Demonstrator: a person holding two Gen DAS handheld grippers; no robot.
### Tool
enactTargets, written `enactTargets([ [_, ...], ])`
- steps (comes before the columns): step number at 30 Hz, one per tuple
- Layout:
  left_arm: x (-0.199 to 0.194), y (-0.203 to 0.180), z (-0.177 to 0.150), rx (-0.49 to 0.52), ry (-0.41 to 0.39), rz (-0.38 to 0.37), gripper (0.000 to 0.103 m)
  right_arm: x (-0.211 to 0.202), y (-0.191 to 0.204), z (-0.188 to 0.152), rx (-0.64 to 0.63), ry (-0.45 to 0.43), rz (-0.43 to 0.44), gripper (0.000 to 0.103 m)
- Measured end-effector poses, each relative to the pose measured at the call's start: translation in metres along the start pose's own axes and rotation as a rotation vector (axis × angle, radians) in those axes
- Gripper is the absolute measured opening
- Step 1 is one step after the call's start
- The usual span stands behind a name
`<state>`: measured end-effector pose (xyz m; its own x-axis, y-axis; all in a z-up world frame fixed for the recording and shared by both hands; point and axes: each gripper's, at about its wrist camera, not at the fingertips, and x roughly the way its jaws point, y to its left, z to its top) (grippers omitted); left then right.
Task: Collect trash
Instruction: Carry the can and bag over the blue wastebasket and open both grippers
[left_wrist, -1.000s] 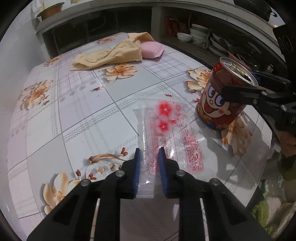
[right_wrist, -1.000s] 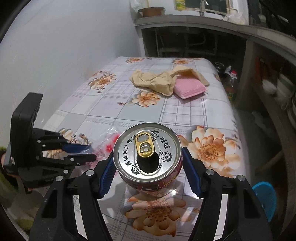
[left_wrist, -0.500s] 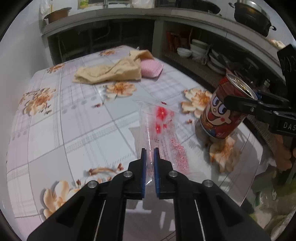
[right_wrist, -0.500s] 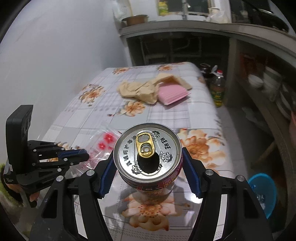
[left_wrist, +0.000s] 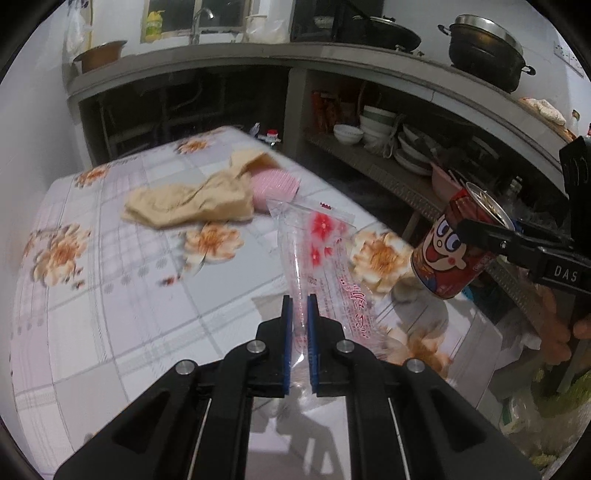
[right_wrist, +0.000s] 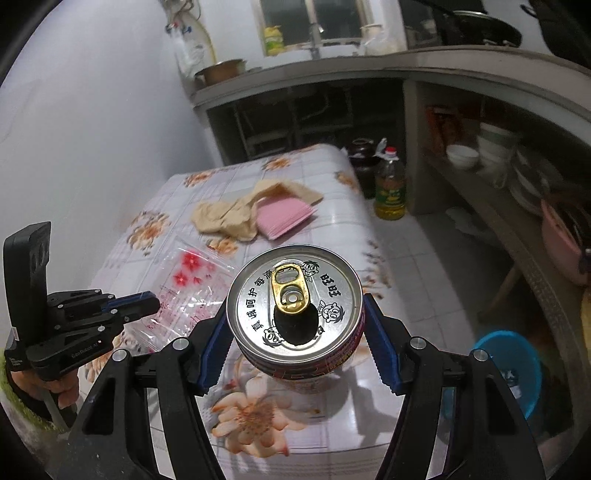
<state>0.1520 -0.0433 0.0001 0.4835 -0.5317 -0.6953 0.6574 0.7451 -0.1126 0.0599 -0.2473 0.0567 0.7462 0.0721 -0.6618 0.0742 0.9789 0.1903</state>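
My left gripper is shut on a clear plastic wrapper with red flowers printed on it, and the wrapper hangs lifted off the floral tablecloth. From the right wrist view the same wrapper trails from the left gripper at the left. My right gripper is shut on an opened red drink can, blue pads pressing both sides, its silver top facing the camera. In the left wrist view the can hangs tilted above the table's right edge.
A beige cloth and a pink sponge lie at the table's far end. An oil bottle stands on the floor beyond the table, and a blue basket sits on the floor at the right. Shelves with bowls run along the right.
The left jaws closed on the wrapper and lifted it off the table. The right gripper raised the can off the table and carried it toward the right edge.
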Motion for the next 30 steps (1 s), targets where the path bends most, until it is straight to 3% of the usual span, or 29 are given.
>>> enactTargets([
  [11, 0.013, -0.053, 0.039, 0.066, -0.033, -0.104, 0.006, -0.035, -0.042, 0.005, 0.06, -0.08, -0.098, 0.063],
  [20, 0.057, -0.127, 0.086, 0.134, 0.012, -0.238, 0.006, -0.077, -0.137, -0.004, 0.18, -0.112, -0.332, 0.063],
  [25, 0.115, -0.186, 0.104, 0.219, 0.116, -0.282, 0.006, -0.085, -0.194, -0.025, 0.283, -0.099, -0.428, 0.063],
  [30, 0.182, -0.231, 0.108, 0.29, 0.227, -0.268, 0.007, -0.054, -0.252, -0.054, 0.448, -0.052, -0.396, 0.063],
])
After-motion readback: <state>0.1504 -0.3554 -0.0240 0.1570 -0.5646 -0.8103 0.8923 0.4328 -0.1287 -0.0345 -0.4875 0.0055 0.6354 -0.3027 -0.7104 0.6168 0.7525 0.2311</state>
